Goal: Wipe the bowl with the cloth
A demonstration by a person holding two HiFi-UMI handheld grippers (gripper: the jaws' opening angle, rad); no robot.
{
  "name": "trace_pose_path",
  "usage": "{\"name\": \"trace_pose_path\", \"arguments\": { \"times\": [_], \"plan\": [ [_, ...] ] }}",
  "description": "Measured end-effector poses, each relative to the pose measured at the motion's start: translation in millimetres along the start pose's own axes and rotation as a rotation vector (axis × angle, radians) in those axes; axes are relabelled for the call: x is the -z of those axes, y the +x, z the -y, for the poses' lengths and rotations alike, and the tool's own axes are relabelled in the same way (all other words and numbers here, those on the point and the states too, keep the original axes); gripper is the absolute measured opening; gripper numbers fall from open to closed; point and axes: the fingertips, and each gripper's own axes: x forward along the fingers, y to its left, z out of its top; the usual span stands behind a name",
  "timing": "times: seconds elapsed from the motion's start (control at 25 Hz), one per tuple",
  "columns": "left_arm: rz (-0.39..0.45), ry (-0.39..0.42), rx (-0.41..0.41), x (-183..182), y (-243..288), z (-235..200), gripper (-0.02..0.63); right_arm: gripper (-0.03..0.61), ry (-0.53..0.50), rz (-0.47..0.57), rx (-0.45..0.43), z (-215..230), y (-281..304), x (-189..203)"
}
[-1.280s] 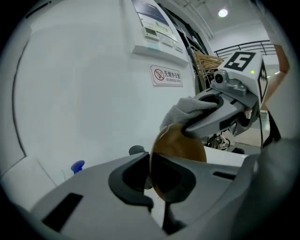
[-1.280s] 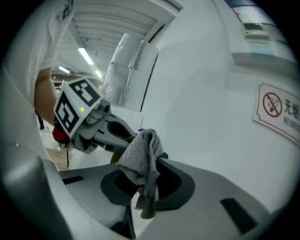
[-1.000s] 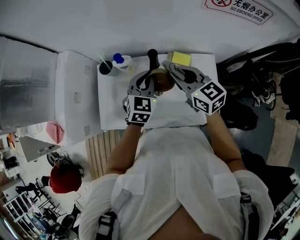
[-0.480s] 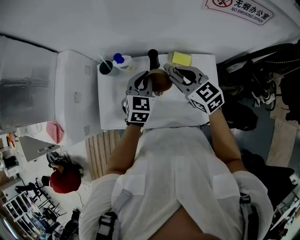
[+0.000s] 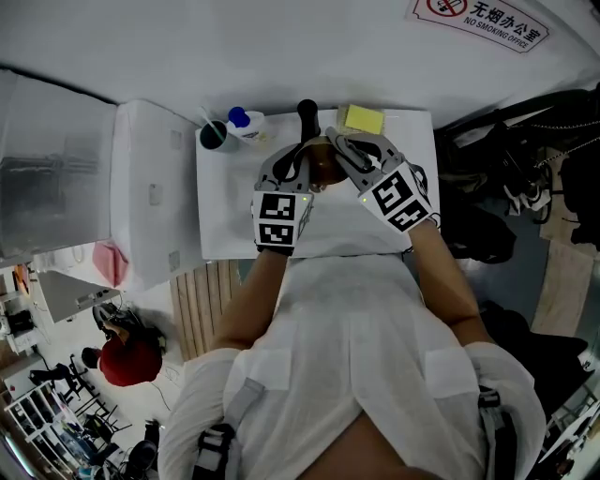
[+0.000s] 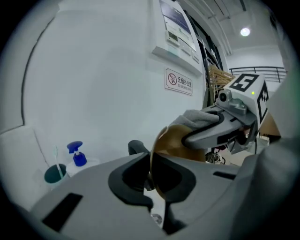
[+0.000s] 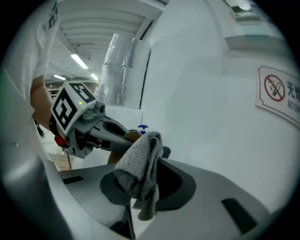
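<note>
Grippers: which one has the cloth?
The right gripper: it is shut on the grey cloth, which bunches up between its jaws. The left gripper is clamped on the rim of the brown bowl and holds no cloth.

Brown bowl [image 6: 169, 140] edge-on in tight jaws, grey cloth [image 6: 197, 117] against its upper side.

White table [image 5: 221, 211] in front of me, against white wall [image 5: 281, 47]. No-smoking sign [image 5: 480, 19] up right; white cabinet [image 5: 150, 187] on left.
</note>
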Motion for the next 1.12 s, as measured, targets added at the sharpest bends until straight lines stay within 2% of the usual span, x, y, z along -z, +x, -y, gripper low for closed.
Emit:
{"name": "trace_pose_path", "arguments": {
  "times": [0.08,0.12,0.16,0.24,0.32,0.44,0.56,0.84,0.92,1.12],
  "plan": [
    [-0.005,-0.007,0.056,5.0,4.7,10.4,0.033,0.059,-0.059,-0.028,0.078,9.9,-2.2,-0.2],
    [-0.019,0.023,0.076,8.6,7.4,16.4,0.074,0.051,-0.096,-0.043,0.109,13.5,-2.6,-1.0],
    [-0.034,0.076,0.078,11.2,9.2,21.0,0.131,0.048,-0.137,-0.061,0.131,15.1,-2.0,-1.0],
    [-0.055,0.202,0.052,10.7,9.9,26.3,0.14,0.046,-0.204,-0.097,0.15,14.1,0.8,0.0],
    [-0.066,0.296,0.019,3.3,10.2,27.5,0.137,0.046,-0.267,-0.124,0.157,11.0,2.8,0.6],
    [-0.075,0.396,-0.024,-10.0,12.0,24.7,0.128,0.046,-0.346,-0.145,0.143,3.3,5.3,0.3],
    [-0.106,0.479,-0.004,-13.6,15.9,29.4,0.027,0.048,-0.363,-0.153,0.133,0.2,6.0,-2.3],
    [-0.215,0.634,0.049,-0.7,18.2,41.1,0.015,0.052,-0.48,-0.225,0.051,-11.2,13.3,6.7],
    [-0.213,0.622,0.045,-1.8,18.2,40.5,0.015,0.052,-0.47,-0.215,0.054,-10.2,16.1,9.3],
    [-0.126,0.477,-0.003,-18.1,12.1,28.2,0.017,0.052,-0.291,-0.103,0.103,4.5,9.6,0.6]
  ]
}}
